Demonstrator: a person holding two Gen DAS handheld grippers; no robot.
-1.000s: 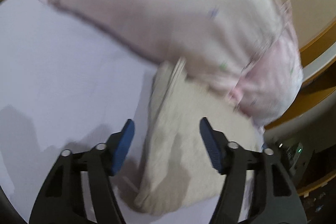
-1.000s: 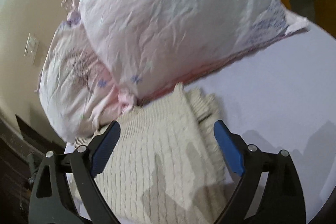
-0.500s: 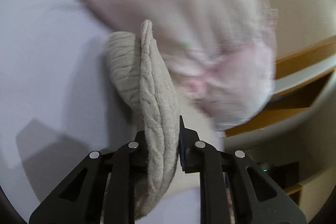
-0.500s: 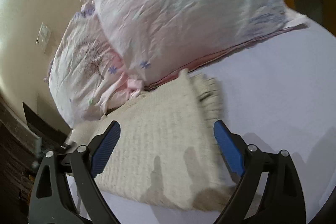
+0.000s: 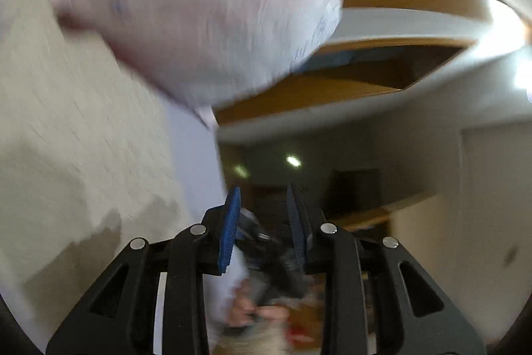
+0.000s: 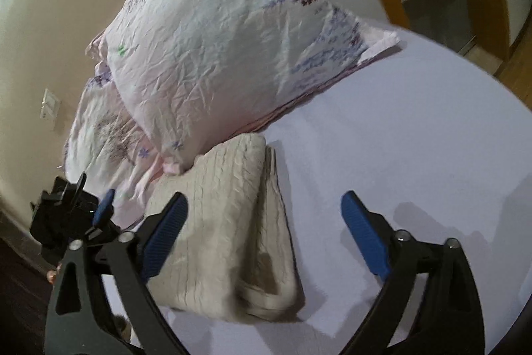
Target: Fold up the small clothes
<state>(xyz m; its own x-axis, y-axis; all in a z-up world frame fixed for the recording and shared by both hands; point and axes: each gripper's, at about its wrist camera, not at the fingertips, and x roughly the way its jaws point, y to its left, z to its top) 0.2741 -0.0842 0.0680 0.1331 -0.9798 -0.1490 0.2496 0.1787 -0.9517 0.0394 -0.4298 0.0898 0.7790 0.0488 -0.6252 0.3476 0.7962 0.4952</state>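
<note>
Now folded sweater [image 6: 229, 222] beside pillow [image 6: 232, 39].

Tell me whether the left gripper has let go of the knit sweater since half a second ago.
Yes. The left gripper, then clamped on the knit sweater, now holds nothing and has swung off the bed sheet's edge, sweater folded beside the pillow.

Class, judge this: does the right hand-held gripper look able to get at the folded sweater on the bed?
Probably yes: the right hand-held gripper is open just above the sweater, with nothing between them.
</note>
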